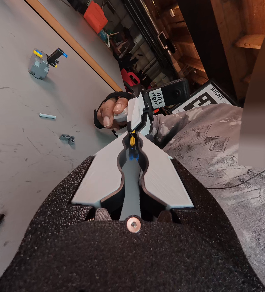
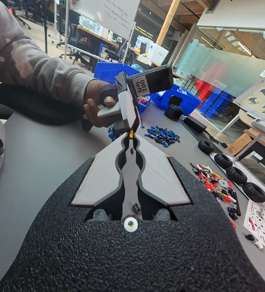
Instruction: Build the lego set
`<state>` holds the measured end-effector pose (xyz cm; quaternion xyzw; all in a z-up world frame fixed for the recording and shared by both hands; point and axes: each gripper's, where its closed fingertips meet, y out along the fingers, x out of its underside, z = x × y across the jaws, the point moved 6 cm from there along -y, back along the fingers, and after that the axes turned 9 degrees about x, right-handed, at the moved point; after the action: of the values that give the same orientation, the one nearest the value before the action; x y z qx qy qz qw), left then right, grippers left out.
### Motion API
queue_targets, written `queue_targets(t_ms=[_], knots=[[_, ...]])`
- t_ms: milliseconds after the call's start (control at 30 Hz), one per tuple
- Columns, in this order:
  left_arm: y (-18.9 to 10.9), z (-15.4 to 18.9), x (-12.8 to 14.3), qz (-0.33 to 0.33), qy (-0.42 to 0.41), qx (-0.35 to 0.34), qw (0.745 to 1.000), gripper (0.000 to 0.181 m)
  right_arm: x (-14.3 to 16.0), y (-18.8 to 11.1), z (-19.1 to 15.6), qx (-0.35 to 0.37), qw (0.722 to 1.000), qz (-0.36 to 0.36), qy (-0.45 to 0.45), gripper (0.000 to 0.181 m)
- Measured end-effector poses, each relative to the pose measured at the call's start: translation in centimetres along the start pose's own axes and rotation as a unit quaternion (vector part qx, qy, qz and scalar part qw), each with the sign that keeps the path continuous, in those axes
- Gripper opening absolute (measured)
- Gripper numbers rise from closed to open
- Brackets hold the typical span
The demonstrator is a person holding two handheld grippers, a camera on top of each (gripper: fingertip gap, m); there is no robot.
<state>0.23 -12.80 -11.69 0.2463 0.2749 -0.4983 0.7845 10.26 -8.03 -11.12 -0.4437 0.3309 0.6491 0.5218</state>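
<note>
The left gripper [image 1: 132, 139] clenches a small black-and-blue assembly [image 1: 133, 154] steady while, tip to tip with it, the right gripper [image 2: 130, 135] pinches a yellow pin [image 2: 131, 133], apparently for insertion.

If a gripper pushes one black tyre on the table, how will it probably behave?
The black tyres lie flat on their sides, so one would probably slide, not roll. The knobbly tread suggests rubber, which may drag on the grey table. Tipped onto its tread, it would likely roll.
</note>
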Motion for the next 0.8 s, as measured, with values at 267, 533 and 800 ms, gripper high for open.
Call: queue_targets(t_ms=[267, 533, 800], knots=[[-0.3, 0.9, -0.7, 0.026, 0.032, -0.002, 0.999, 0.030, -0.6, -0.5, 1.7, 0.020, 0.999, 0.018, 0.036, 0.004], [0.9, 0.6, -0.7, 0.031, 0.024, 0.001, 0.999, 0.006, -0.9, -0.4, 1.5, 0.011, 0.998, 0.022, 0.054, 0.004], [0.9, 0.5, -1.2, 0.063, 0.006, -0.002, 0.998, 0.005, -0.9, -0.4, 2.1, 0.017, 0.997, 0.026, 0.074, 0.004]])
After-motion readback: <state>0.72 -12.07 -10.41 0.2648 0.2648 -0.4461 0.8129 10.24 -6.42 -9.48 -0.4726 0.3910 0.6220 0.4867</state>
